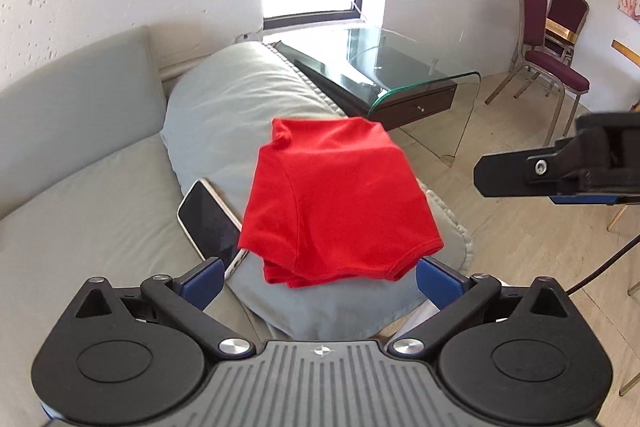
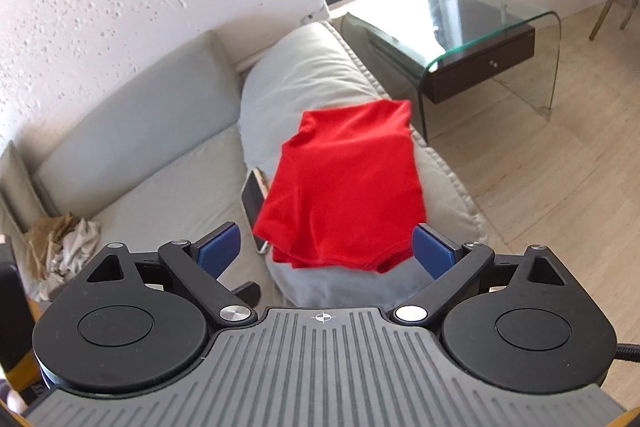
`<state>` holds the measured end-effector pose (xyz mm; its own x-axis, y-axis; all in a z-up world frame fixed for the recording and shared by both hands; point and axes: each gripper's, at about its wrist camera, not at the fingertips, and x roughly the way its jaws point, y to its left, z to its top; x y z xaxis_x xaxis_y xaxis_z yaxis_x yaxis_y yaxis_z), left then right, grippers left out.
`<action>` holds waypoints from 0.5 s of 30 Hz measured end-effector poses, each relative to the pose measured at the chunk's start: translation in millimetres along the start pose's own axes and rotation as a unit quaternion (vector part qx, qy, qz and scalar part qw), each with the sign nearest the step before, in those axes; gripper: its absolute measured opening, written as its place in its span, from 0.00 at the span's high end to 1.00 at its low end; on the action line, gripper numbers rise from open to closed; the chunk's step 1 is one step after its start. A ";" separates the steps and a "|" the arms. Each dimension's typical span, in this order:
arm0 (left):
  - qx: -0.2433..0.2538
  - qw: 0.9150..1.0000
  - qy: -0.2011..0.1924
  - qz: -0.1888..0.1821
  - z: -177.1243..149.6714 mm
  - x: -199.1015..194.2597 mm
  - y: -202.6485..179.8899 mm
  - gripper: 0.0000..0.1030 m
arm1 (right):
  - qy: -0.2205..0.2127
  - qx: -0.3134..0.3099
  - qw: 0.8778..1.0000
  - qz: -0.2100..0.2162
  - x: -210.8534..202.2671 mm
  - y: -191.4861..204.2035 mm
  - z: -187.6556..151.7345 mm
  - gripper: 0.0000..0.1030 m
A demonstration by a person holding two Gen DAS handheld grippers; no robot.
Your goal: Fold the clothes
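Grey sofa [image 1: 80, 195], one folded red garment [image 1: 336, 203], one phone [image 1: 210, 217]

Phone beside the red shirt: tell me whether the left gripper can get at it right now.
Probably yes. The phone lies mostly uncovered on the cushion, with only its right edge tucked under the red shirt. The left gripper is open, holding nothing.

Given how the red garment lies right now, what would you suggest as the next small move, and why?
Probably draw both grippers back and leave it alone. The red garment already lies folded in a compact stack on the grey cushion, beside the phone. The left gripper and right gripper both stand open with nothing between the pads, so no grip seems needed.
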<state>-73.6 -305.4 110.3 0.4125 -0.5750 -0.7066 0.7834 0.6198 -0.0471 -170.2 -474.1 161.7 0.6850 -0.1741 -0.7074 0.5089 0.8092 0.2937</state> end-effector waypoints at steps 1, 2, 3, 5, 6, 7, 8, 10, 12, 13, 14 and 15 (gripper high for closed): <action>-0.006 1.000 0.002 -0.003 4.2 1.0 -0.5 0.01 | -0.005 -0.011 1.000 -0.013 -3.3 2.8 3.2 0.07; -0.011 1.000 0.004 -0.007 8.4 1.9 -0.9 0.01 | -0.009 -0.021 0.999 -0.025 -6.5 5.6 6.4 0.06; -0.017 1.000 0.005 -0.010 12.5 2.9 -1.4 0.01 | -0.012 -0.030 0.999 -0.033 -8.0 7.4 8.9 0.05; -0.014 1.000 0.013 -0.011 17.6 9.6 -5.6 0.01 | -0.011 -0.043 0.998 -0.046 -7.3 9.4 12.2 0.05; -0.013 1.000 0.016 -0.009 19.2 13.1 -7.8 0.01 | -0.010 -0.047 0.997 -0.054 -4.7 9.6 12.7 0.05; -0.012 1.000 0.019 -0.009 20.3 16.1 -9.7 0.01 | -0.008 -0.051 0.997 -0.061 -2.1 9.8 13.1 0.05; -0.011 1.000 0.021 -0.010 21.3 18.6 -10.9 0.01 | -0.006 -0.052 0.997 -0.065 0.6 8.9 13.2 0.05; -0.007 1.000 0.024 -0.012 23.3 23.5 -12.8 0.01 | -0.001 -0.054 0.996 -0.071 6.0 7.1 13.4 0.05; -0.002 1.000 0.025 -0.012 25.4 27.6 -14.4 0.01 | 0.004 -0.049 0.996 -0.070 11.4 3.2 14.9 0.05; -0.001 1.000 0.026 -0.011 26.3 29.2 -14.8 0.01 | 0.007 -0.045 0.996 -0.070 14.3 1.1 15.4 0.05; 0.000 1.000 0.026 -0.010 27.2 30.9 -15.2 0.01 | 0.008 -0.043 0.997 -0.071 16.5 -0.6 16.0 0.05; 0.001 1.000 0.026 -0.009 28.0 32.6 -15.7 0.01 | 0.009 -0.042 0.997 -0.072 18.7 -2.0 16.3 0.05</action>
<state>-59.4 -348.8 107.8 0.3736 -0.5580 -0.7410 0.7915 0.6083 -0.0590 -149.9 -488.2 158.3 0.5988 -0.2819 -0.7496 0.5552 0.8207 0.1348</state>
